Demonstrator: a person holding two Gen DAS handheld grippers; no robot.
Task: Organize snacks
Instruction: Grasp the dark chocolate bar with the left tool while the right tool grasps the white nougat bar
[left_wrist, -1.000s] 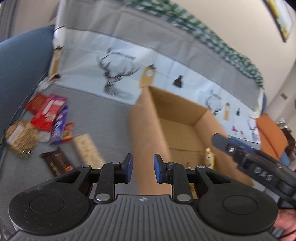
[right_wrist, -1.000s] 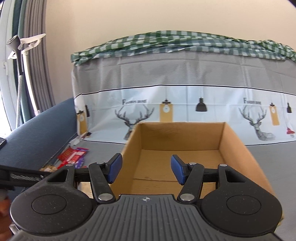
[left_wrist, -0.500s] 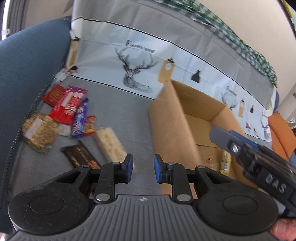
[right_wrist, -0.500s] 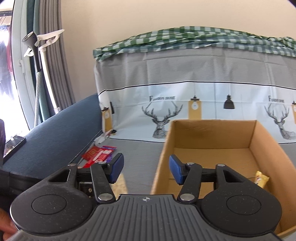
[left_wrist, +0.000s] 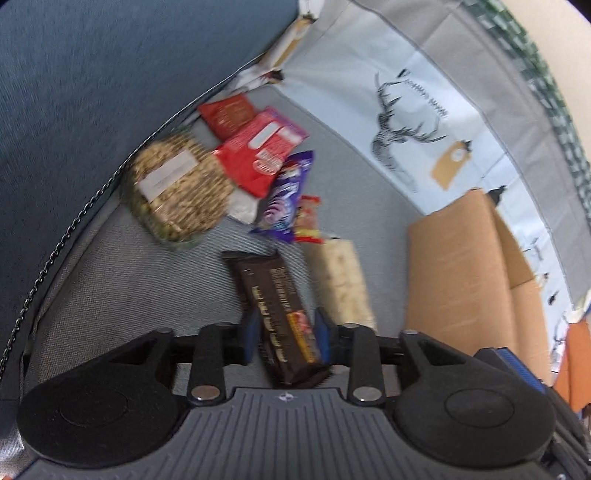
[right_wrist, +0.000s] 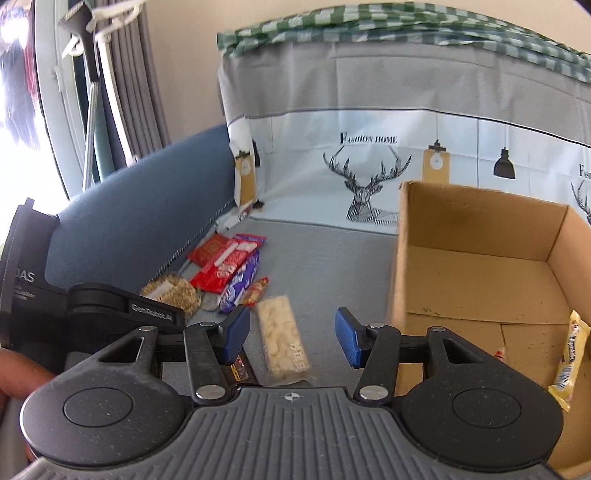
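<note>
Loose snacks lie on a grey sofa seat left of an open cardboard box (right_wrist: 476, 214). My left gripper (left_wrist: 286, 338) points down over a dark brown chocolate bar (left_wrist: 271, 295). Its jaws are opening, with the bar between the blue pads and a slim gap on either side. A pale nougat-like bar (left_wrist: 343, 280) lies just right of it. My right gripper (right_wrist: 291, 336) hangs open above the seat, nothing gripped, with the pale bar (right_wrist: 282, 339) showing beyond its fingers. A yellow wrapped bar (right_wrist: 570, 358) lies inside the box.
Further back are a round seed cake pack (left_wrist: 179, 184), a red packet (left_wrist: 255, 155), a purple packet (left_wrist: 286, 195) and a small red-yellow one (left_wrist: 307, 219). A blue sofa arm (left_wrist: 110, 74) bounds the left. A deer-print cloth (right_wrist: 369, 177) covers the backrest.
My left gripper swung from the box to the snacks, dropped over the chocolate bar and widened its jaws. The right gripper moved left, bringing the snack pile into view.
</note>
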